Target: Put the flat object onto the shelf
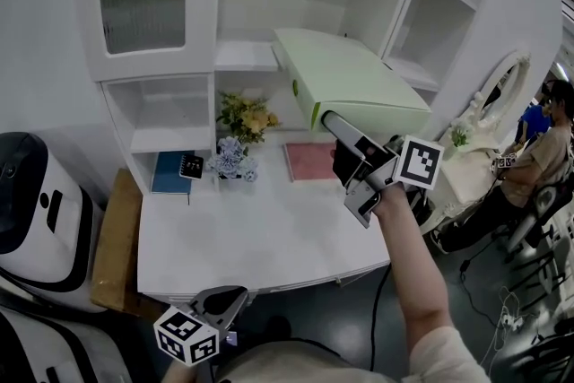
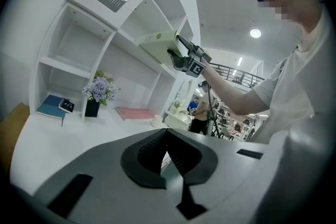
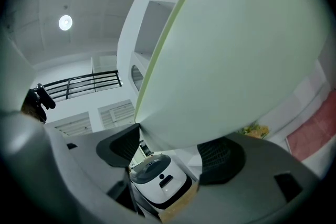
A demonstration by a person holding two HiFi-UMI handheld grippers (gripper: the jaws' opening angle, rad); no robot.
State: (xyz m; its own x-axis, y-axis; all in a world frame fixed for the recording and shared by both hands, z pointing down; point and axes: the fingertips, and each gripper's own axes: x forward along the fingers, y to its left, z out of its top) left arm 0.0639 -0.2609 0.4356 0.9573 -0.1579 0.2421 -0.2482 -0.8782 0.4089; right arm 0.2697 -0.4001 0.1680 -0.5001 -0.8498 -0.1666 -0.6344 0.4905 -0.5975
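Left gripper (image 1: 228, 298) down low is closed, empty; right gripper (image 1: 325, 117), jaws wide, clamps the green flat box (image 1: 359, 78) by the shelf (image 1: 244, 57).

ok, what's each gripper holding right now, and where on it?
Right gripper clamps the pale green flat box by its near corner, which sits between the pads. Left gripper is shut, holding nothing.

No legible txt, brand or nr anywhere. Only sign-like marks: b/w square codes on marker cube (image 1: 419, 162) of right gripper (image 1: 328, 117) and on cube (image 1: 186, 336) of left gripper (image 1: 235, 295). Pale specks on small dark item (image 1: 191, 166): too small to read.
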